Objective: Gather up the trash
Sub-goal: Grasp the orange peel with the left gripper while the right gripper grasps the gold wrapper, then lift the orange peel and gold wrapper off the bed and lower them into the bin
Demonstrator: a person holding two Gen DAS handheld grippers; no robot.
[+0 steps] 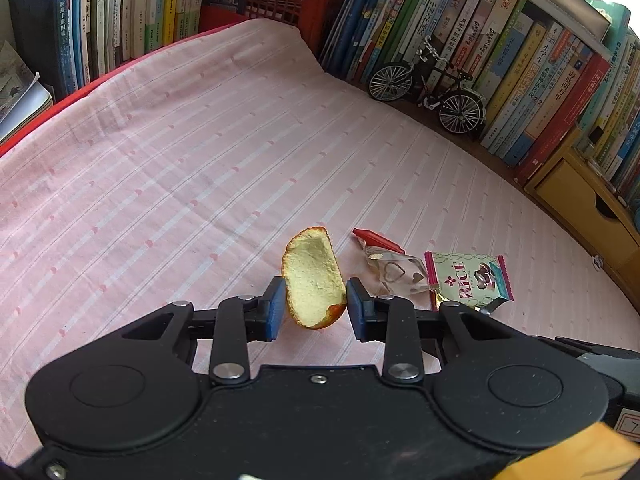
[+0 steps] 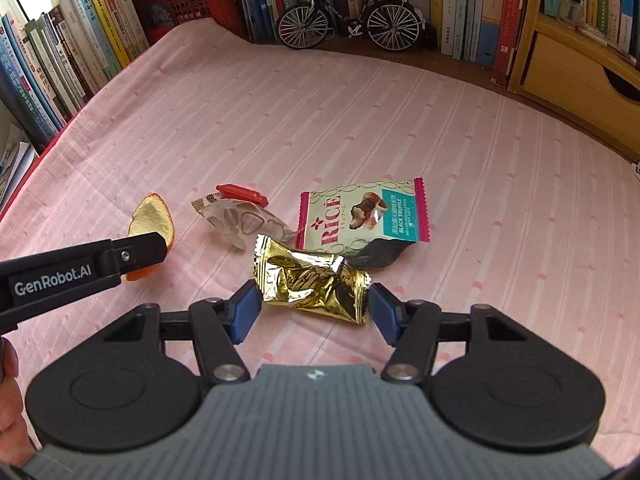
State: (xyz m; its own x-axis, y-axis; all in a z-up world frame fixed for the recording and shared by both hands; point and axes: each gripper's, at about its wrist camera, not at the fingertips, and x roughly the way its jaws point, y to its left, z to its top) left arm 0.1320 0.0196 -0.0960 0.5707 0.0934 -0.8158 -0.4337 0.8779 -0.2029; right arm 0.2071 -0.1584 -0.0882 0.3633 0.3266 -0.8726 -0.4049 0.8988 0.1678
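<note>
A piece of orange peel (image 1: 312, 276) stands upright between the blue pads of my left gripper (image 1: 314, 308), which press on both its edges. The right wrist view shows that peel (image 2: 150, 214) behind the left gripper's finger (image 2: 136, 250). A crumpled gold wrapper (image 2: 312, 280) lies on the pink cloth (image 2: 480, 200) between the pads of my right gripper (image 2: 314, 308), which stand at its two ends without squeezing it. Just beyond it lie a "RICE" snack wrapper (image 2: 360, 216) and a clear wrapper with a red strip (image 2: 240, 220). Both also show in the left wrist view: RICE wrapper (image 1: 468, 276), clear wrapper (image 1: 394, 270).
Rows of upright books (image 2: 460, 8) line the back and left sides. A model bicycle (image 2: 348, 20) stands in front of them, beside a red crate (image 2: 180, 4). A yellow wooden drawer box (image 2: 572, 72) sits at the right. A person's hand (image 2: 8, 420) shows at the lower left.
</note>
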